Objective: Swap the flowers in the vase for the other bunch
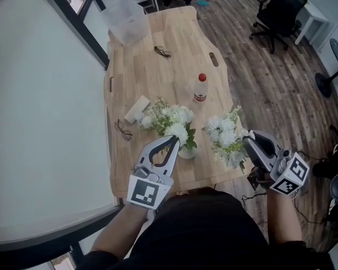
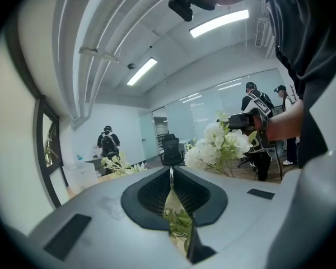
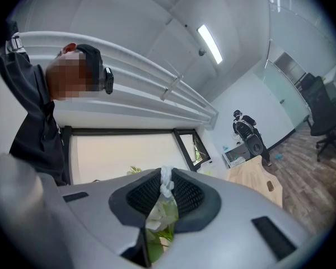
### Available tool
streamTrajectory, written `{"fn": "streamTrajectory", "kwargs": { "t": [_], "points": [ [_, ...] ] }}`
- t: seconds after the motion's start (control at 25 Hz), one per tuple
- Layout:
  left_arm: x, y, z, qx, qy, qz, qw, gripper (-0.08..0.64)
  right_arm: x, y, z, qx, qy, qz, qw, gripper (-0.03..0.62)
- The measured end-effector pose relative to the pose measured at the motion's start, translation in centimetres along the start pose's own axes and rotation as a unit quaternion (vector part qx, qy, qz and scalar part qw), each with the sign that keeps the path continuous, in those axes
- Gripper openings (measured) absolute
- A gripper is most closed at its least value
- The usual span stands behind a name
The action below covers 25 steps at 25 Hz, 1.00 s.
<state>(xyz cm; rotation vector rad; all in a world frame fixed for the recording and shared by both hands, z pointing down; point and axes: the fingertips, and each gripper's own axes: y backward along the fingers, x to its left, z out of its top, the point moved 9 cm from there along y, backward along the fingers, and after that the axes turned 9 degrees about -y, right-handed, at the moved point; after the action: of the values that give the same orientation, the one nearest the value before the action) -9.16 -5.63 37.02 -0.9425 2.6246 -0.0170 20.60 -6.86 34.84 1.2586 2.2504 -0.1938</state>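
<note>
The swap looks to be at its first step: the small pale vase (image 1: pixel 187 152), near the middle of the light wooden counter (image 1: pixel 158 77), still carries its standing bunch of white flowers (image 1: pixel 169 120), so nothing has been taken out yet.

The left tool (image 1: pixel 173 140) reaches in from the near side. Its tip sits against the leaves and blooms on the left of the vase, just beside its mouth. In the left gripper view the left tool (image 2: pixel 171 175) has its jaws together at the tips, and green leaves show through the wedge behind them. Whether a stem is pinched there I cannot tell.

The right tool (image 1: pixel 247 143) is clamped on the loose bunch of white flowers (image 1: pixel 224 136). It holds the bunch over the near right edge of the counter, near the vase but apart from it. A white scrap and leaves sit squeezed between the jaws in the right gripper view (right tool (image 3: pixel 165 185), bunch (image 3: pixel 159 217)).

The next move probably calls for a firm clamp low on the standing bunch's stems. A straight lift should follow, so the light vase does not tip or drag. The clear plastic bottle with a red cap (image 1: pixel 200 88), farther back, is well out of the way.
</note>
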Motion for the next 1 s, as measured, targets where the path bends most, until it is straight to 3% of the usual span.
{"fn": "streamTrajectory", "kwargs": {
  "t": [0.2, 0.68, 0.84, 1.0],
  "points": [
    [-0.7, -0.1, -0.4, 0.005, 0.014, -0.008, 0.9999, 0.023, 0.5, 0.3, -0.4, 0.001, -0.001, 0.003, 1.0, 0.075],
    [-2.2, -0.2, -0.7, 0.01, 0.002, -0.052, 0.9986, 0.026, 0.8, 0.7, 0.2, -0.003, 0.002, 0.011, 1.0, 0.075],
    [-1.9, 0.4, 0.1, -0.002, -0.002, -0.042, 0.9991, 0.026, 1.1, 0.4, 0.4, -0.003, 0.002, 0.018, 1.0, 0.075],
    [-0.9, 1.1, 0.8, -0.032, 0.018, -0.012, 0.9993, 0.031, 1.3, -0.2, 0.4, -0.002, 0.005, 0.023, 1.0, 0.075]
  ]
}}
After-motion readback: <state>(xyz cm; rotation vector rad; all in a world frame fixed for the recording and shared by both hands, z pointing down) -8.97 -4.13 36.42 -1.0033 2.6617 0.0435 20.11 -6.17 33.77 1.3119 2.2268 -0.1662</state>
